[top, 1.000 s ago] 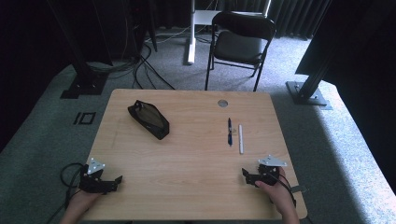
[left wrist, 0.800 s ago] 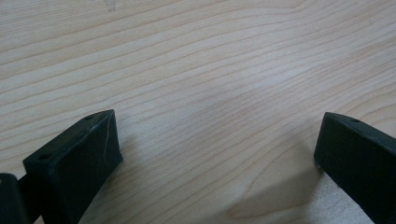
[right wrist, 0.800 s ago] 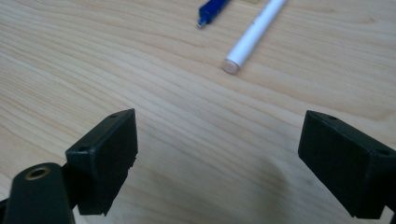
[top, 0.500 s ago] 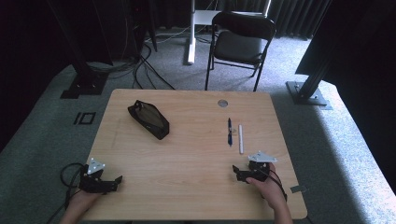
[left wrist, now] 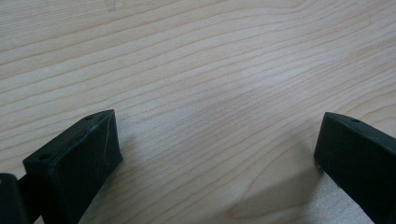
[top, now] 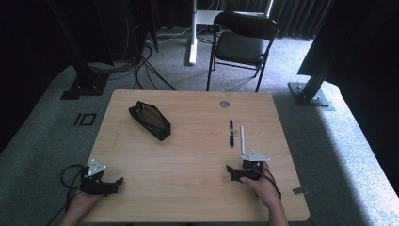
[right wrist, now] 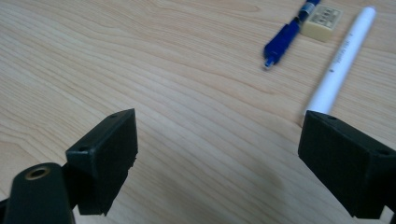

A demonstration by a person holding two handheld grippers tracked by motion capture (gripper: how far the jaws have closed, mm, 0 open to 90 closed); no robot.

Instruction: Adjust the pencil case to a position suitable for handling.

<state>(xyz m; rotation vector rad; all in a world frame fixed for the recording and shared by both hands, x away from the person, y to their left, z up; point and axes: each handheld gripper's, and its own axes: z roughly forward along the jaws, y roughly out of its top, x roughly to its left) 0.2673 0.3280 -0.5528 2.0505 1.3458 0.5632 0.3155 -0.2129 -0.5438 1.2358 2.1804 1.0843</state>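
On the wooden table (top: 188,155), a black pouch (top: 149,120) lies at the back left. A blue pen (top: 231,133) and a white pen (top: 243,136) lie side by side right of centre. My right gripper (top: 231,172) stands open just in front of the near ends of the two pens, with its jaws pointing left. In the right gripper view, my right gripper (right wrist: 219,140) holds nothing; the blue pen (right wrist: 282,39), a small eraser (right wrist: 321,21) and the white pen (right wrist: 343,56) lie beyond it. My left gripper (top: 115,182) rests open at the front left, over bare wood (left wrist: 215,140).
A round grommet (top: 224,104) sits near the table's back edge. Behind the table stands a black folding chair (top: 242,37). Cables and stand bases lie on the grey carpet to the back left.
My right gripper has slid left along the table's front, from near the right edge to just below the pens. The left gripper has stayed put.
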